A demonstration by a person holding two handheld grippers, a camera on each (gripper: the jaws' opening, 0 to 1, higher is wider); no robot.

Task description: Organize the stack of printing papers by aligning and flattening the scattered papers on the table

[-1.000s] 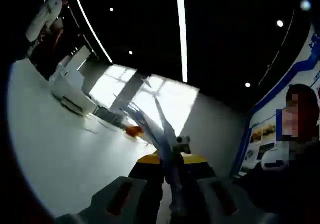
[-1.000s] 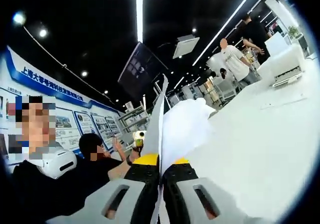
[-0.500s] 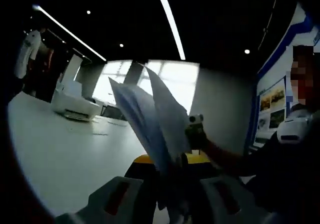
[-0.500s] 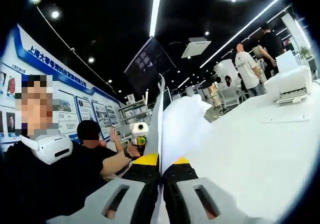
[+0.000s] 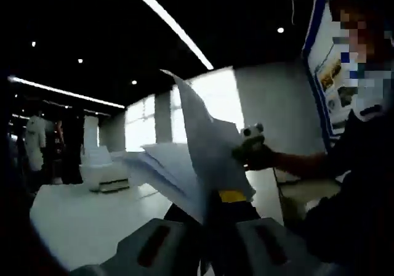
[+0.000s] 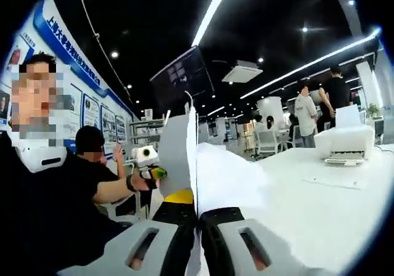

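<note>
Both sets of jaws were closed on the same stack of papers (image 6: 184, 159), each pinching an edge so the sheets stood up off the counter (image 6: 332, 202) rather than lying on it. In the right gripper view, the right gripper (image 6: 197, 239) had its jaws pressed together with a thin paper edge rising straight between them. In the left gripper view, the left gripper (image 5: 209, 251) likewise held its jaws shut on the sheets' lower edge. Holding the stack upright from two sides looked like preparation for squaring it, probably by tapping an edge down on the counter so the sheets would slide into line.

The papers were white and far from aligned: in the left gripper view they fanned apart (image 5: 184, 165), one sheet pointing up higher than the rest and others splaying to the side. In the right gripper view one sheet stood stiff while another bulged outward beside it.

Beyond, a white printer (image 6: 343, 145) sat on the counter, well apart from the stack.
</note>
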